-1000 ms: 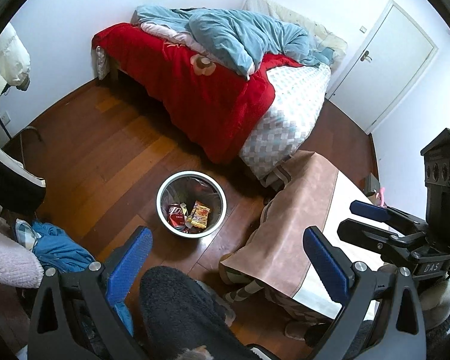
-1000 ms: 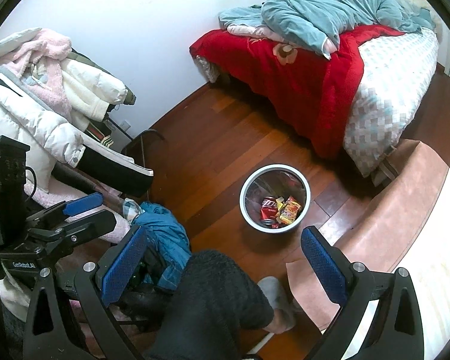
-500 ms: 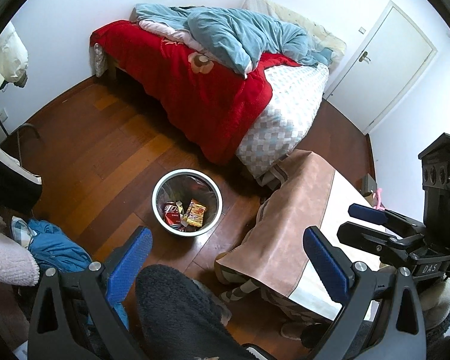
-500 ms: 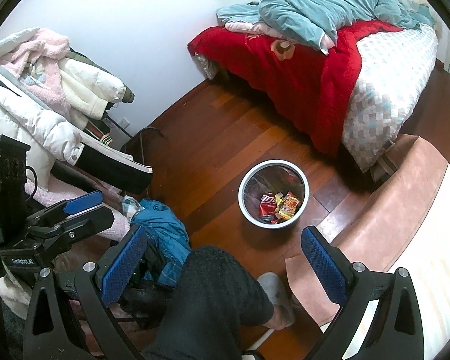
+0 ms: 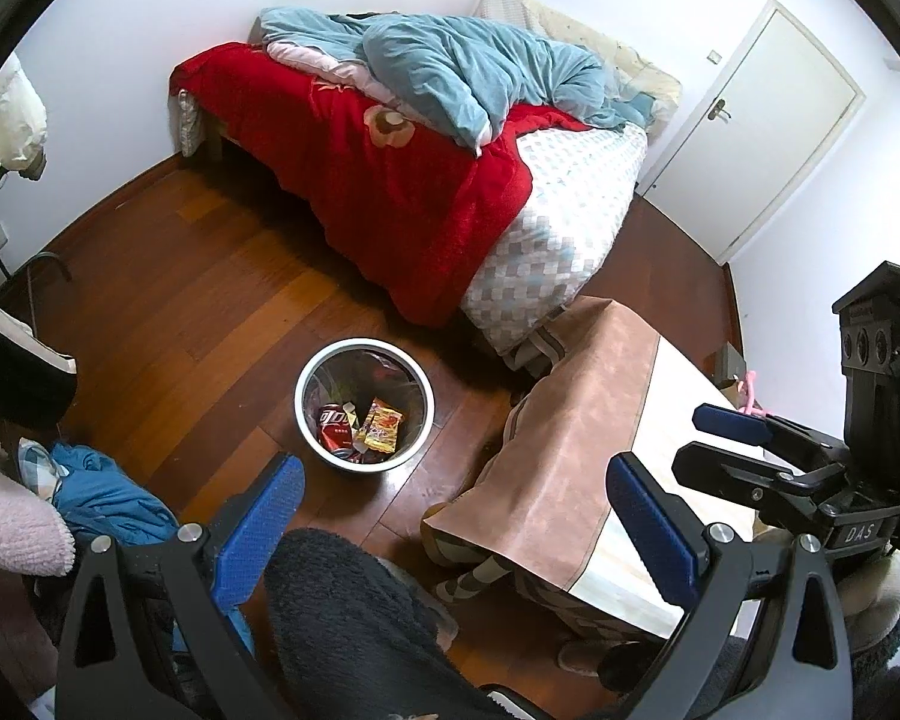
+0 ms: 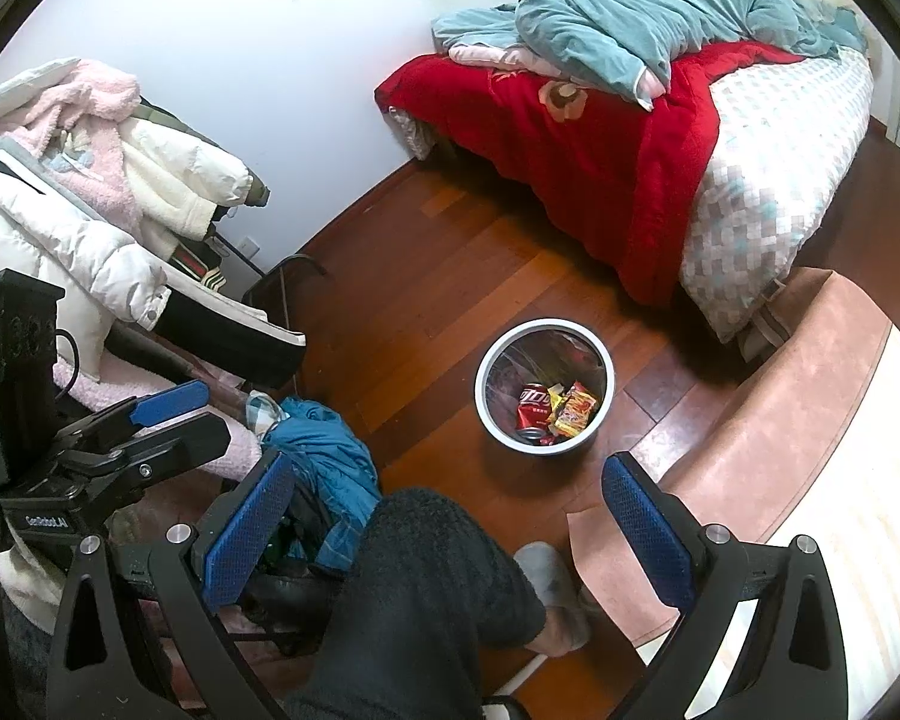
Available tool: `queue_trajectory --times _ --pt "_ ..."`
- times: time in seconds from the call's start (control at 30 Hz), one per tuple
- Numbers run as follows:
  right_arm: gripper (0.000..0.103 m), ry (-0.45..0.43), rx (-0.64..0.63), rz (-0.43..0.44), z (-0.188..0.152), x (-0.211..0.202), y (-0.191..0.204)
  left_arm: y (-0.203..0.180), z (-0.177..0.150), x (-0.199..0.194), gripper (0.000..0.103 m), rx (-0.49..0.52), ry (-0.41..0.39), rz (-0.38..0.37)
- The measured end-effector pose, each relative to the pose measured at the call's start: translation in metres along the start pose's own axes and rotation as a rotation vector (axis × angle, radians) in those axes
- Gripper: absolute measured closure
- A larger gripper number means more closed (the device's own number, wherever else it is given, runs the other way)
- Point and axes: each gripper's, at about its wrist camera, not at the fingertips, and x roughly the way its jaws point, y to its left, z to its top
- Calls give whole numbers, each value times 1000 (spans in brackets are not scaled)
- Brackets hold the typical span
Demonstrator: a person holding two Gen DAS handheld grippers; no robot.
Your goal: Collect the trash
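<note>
A white round trash bin [image 5: 423, 420] [image 6: 607, 402] stands on the wooden floor below both grippers. Inside it lie a red soda can [image 5: 335, 425] [image 6: 532, 407] and a yellow-red snack wrapper [image 5: 381, 427] [image 6: 576, 409]. My left gripper [image 5: 453, 510] is open and empty, high above the floor and nearer me than the bin. My right gripper [image 6: 444, 507] is open and empty too. The right gripper also shows at the right of the left wrist view [image 5: 732, 438]; the left one shows at the left of the right wrist view [image 6: 174, 414].
A bed [image 5: 558, 228] with a red blanket and blue duvet stands beyond the bin. A table with a brown cloth [image 5: 588, 420] is right of it. A rack of coats [image 6: 90, 210] and a blue garment [image 6: 324, 450] are left. The person's dark-clothed leg [image 6: 426, 588] is below.
Both views have shifted slightly, so the bin sits a little lower-left in the frame. Both grippers stay open and empty.
</note>
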Motion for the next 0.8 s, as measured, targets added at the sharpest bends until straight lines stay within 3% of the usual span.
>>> queue_trajectory --times 0.8 --pt "0 5 -4 1 2 0 16 -2 -1 -3 0 2 4 0"
